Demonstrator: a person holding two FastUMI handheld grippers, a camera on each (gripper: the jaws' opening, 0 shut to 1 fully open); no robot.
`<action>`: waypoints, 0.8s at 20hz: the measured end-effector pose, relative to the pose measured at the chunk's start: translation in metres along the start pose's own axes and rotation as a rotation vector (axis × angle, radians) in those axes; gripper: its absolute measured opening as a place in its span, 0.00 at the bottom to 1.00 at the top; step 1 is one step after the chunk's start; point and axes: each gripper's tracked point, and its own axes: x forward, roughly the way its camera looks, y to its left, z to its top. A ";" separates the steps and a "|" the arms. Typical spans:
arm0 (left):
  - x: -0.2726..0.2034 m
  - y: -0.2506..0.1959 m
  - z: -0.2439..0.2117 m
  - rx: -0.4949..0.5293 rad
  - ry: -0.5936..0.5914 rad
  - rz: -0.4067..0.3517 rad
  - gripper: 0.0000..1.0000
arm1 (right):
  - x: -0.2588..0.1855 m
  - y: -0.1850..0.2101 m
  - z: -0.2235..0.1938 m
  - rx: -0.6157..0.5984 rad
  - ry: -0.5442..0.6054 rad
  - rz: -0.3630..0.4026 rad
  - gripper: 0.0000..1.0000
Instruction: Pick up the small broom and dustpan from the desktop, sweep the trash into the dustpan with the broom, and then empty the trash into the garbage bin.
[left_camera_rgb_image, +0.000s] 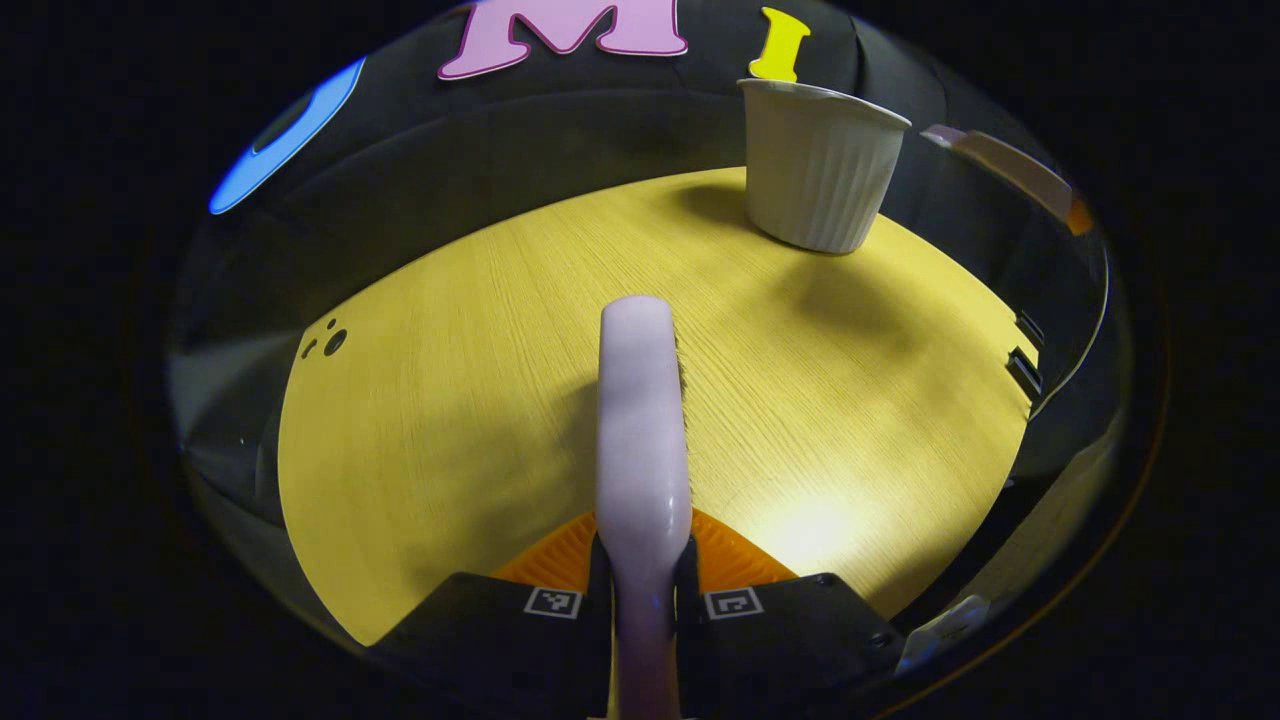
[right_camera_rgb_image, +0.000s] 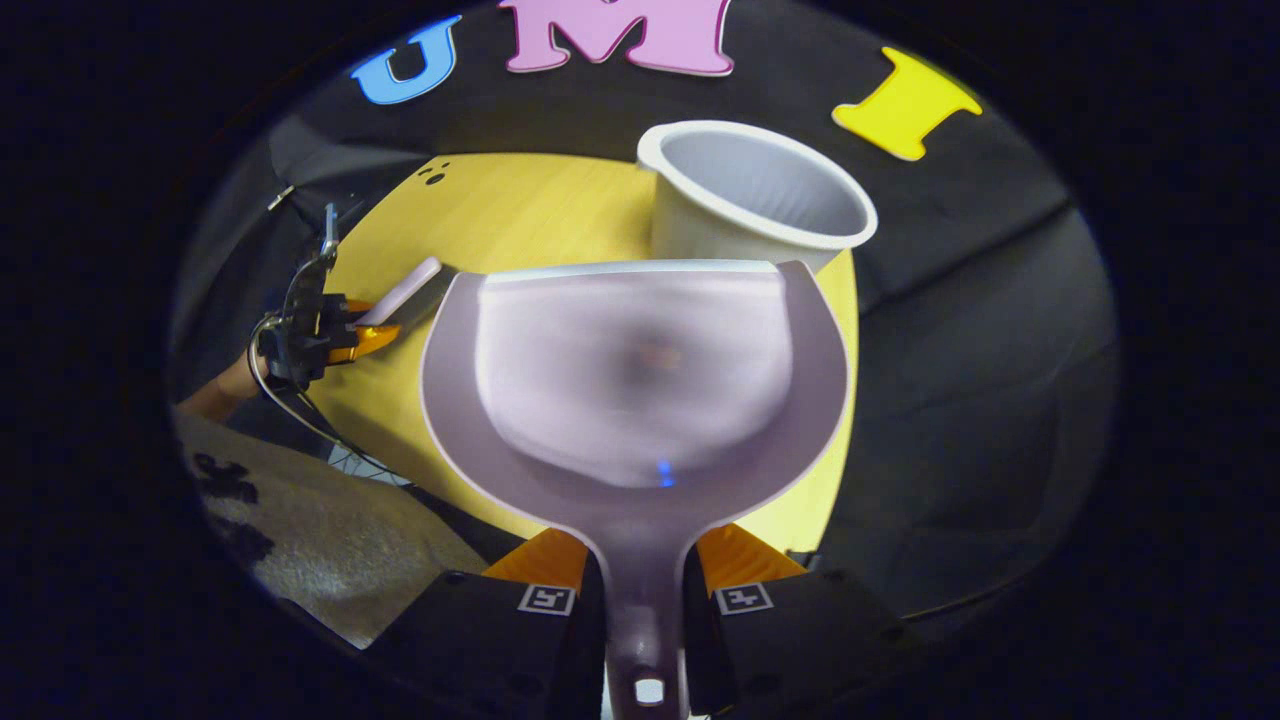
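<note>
- Two grippers, each clamped on a tool, are set out here relative to the white ribbed garbage bin, which stands upright near the far edge of the yellow wooden desktop.
- Left gripper: both fingers pinch the pale handle of the small broom, which projects forward over the desktop, its far end short of the bin and to the bin's left. Dark bristles show faintly along the right edge of the broom.
- Right gripper: both fingers press on the stem of the dustpan. The pan is raised with its front lip just before the bin's near rim, so that the bin's open mouth appears directly beyond the lip.
- In the right gripper view the left gripper appears well to the left of the bin, over the desktop edge, with the broom held in it and a hand behind it.
- The pan's hollow appears blurred; whether trash lies in it cannot be told.
</note>
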 end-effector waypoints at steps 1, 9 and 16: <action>0.000 0.001 0.000 -0.002 0.003 0.005 0.30 | 0.017 0.013 -0.007 0.010 0.012 0.015 0.36; 0.010 0.006 -0.005 -0.079 0.021 0.070 0.30 | 0.131 0.072 -0.034 0.056 0.087 0.040 0.40; 0.019 0.006 -0.008 -0.078 0.045 0.079 0.31 | 0.173 0.096 -0.019 0.084 0.080 0.020 0.36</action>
